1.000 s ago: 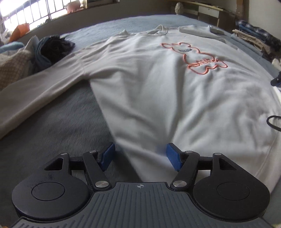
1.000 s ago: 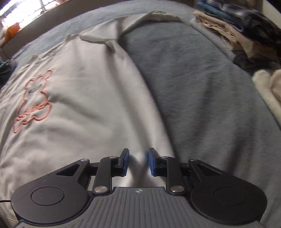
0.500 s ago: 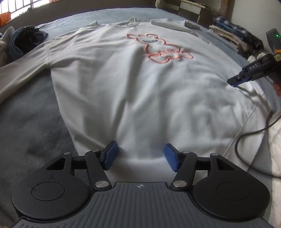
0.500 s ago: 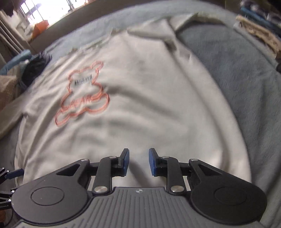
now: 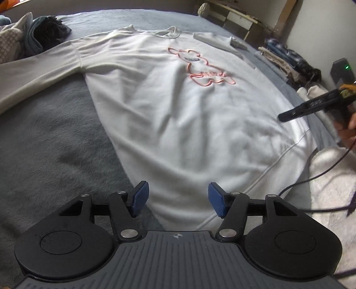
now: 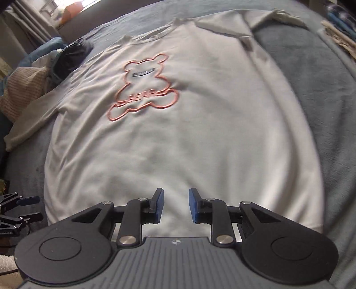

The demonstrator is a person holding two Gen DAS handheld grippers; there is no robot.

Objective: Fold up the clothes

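Folding not begun: sweatshirt (image 6: 189,137) is spread flat on bed (image 5: 55,142); both tongs (image 5: 178,197) (image 6: 175,205) are held apart, empty.

Grey blanket (image 5: 55,142) under and to both sides of tongs; heap of dark and beige garments (image 5: 33,37) far ahead left; stacked folded fabrics (image 5: 287,57) far ahead right; wooden furniture (image 5: 240,20) beyond; black cable (image 5: 311,180) trailing right over white fluffy cloth (image 5: 333,177); bright window (image 6: 55,9) far left.
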